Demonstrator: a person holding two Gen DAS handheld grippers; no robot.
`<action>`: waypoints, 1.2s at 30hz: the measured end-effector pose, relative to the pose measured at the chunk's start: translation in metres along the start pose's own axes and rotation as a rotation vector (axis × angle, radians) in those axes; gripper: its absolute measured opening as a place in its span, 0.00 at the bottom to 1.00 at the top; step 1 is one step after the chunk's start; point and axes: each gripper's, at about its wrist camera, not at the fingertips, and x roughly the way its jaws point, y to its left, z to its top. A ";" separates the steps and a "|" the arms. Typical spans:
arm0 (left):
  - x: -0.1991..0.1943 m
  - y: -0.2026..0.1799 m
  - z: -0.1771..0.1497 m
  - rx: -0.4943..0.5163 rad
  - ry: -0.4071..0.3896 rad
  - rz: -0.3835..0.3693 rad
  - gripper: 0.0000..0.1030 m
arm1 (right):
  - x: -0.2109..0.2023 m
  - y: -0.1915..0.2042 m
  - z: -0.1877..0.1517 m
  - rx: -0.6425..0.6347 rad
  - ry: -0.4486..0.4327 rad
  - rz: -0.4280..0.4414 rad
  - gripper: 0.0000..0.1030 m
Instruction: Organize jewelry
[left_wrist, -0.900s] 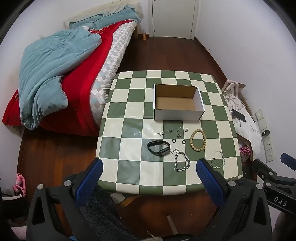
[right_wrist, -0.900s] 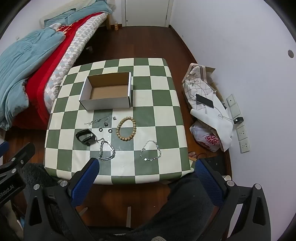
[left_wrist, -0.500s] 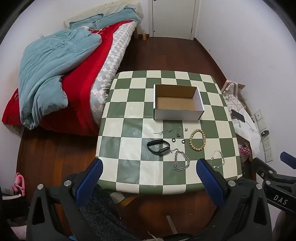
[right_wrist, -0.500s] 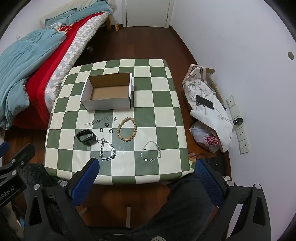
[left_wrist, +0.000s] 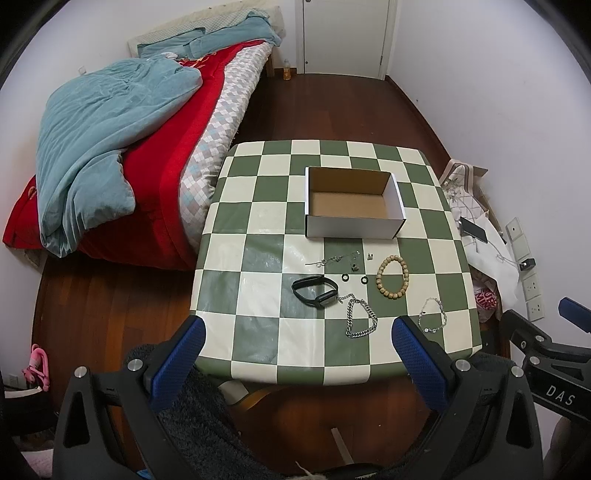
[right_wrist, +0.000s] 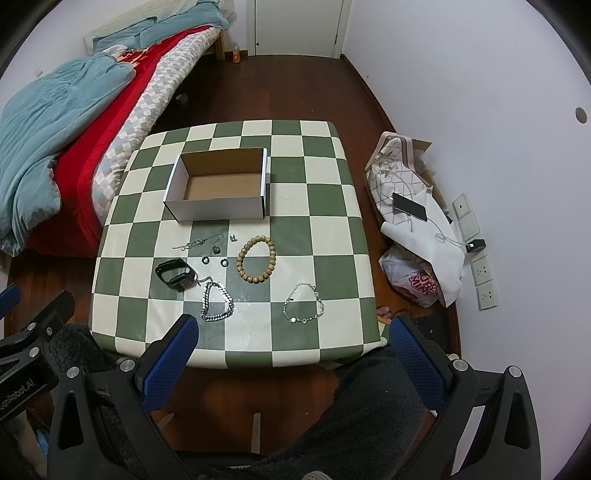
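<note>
An open white cardboard box (left_wrist: 352, 222) (right_wrist: 218, 208) stands empty on the green-and-cream checked table (left_wrist: 258, 295) (right_wrist: 332, 258). In front of it lie a wooden bead bracelet (left_wrist: 391, 277) (right_wrist: 256, 259), a black wristband (left_wrist: 315, 290) (right_wrist: 175, 274), a heavy silver chain (left_wrist: 360, 318) (right_wrist: 217, 301), a thin silver bracelet (left_wrist: 433, 320) (right_wrist: 303, 306), a thin chain (left_wrist: 332, 259) (right_wrist: 199, 242) and two small black rings (left_wrist: 354, 278) (right_wrist: 214, 261). My left gripper (left_wrist: 295, 363) and right gripper (right_wrist: 291, 363) are both open and empty, held high over the table's near edge.
A bed (left_wrist: 122, 155) with a teal blanket and red cover stands left of the table. Bags, a phone and wall sockets (right_wrist: 417, 229) lie on the floor at the right wall. A closed door (left_wrist: 345, 35) is at the back.
Both grippers have drifted slightly; the table and jewelry sit marginally higher in view. Nothing on the table has moved.
</note>
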 end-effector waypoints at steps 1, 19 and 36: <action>-0.001 0.000 0.000 0.001 0.000 0.000 1.00 | 0.000 0.000 0.000 -0.001 0.000 0.001 1.00; -0.005 -0.006 -0.002 0.001 -0.003 -0.002 1.00 | -0.004 0.002 0.002 -0.003 -0.004 -0.002 1.00; -0.008 0.000 -0.001 -0.006 -0.005 -0.011 1.00 | -0.009 0.004 0.004 -0.006 -0.010 -0.002 1.00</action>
